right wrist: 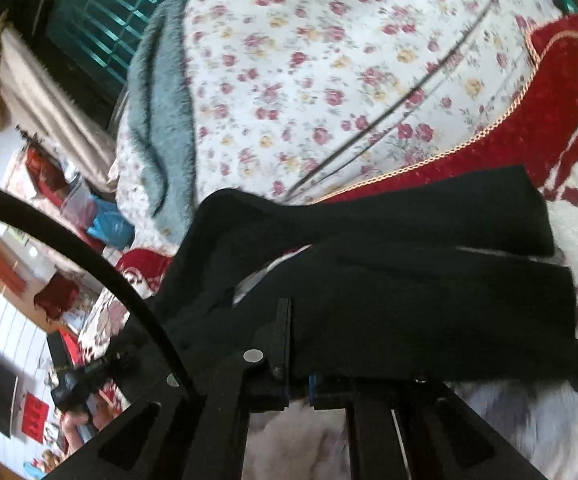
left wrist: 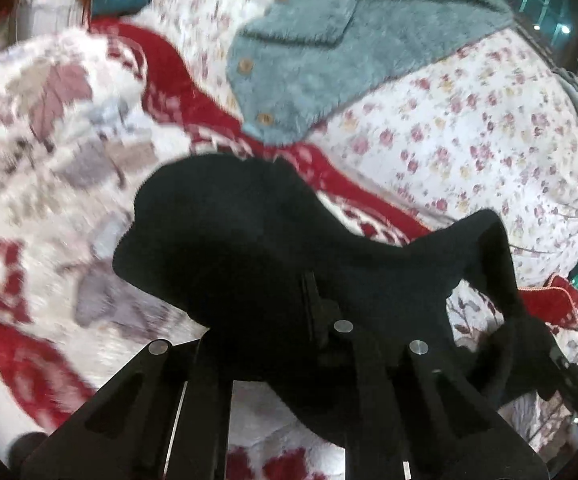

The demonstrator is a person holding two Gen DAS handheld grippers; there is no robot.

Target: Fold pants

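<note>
**Lifting the Black Pants Above the Bed**

Covering the bed are two layers. A white floral sheet [left wrist: 469, 128] with small pink and yellow flowers occupies the far and right portion. A plush red-and-white blanket [left wrist: 49, 152] with a leaf pattern lies over the near and left portion; its red border with a cord trim [right wrist: 501, 120] crosses the right wrist view. A fuzzy grey-blue jacket [left wrist: 329, 52] with round brown buttons lies on the floral sheet at the far side. A dark window with a green grille [right wrist: 101, 20] stands beyond the bed, with a pale curtain [right wrist: 37, 92] beside it. Room clutter at the left of the right wrist view is blurred.

The black pants [left wrist: 257, 248] hang bunched across both grippers, raised off the blanket. In the right wrist view the two legs [right wrist: 429, 264] run side by side toward the right.

Left gripper [left wrist: 313, 304]: the jaws are closed together on a fold of the pants, with fabric draped over and around them.

Right gripper [right wrist: 289, 320]: the jaws are clenched on the pants at the near edge of the garment; fabric hides one finger. The other gripper [right wrist: 77, 388] appears low at the left of this view, blurred.
</note>
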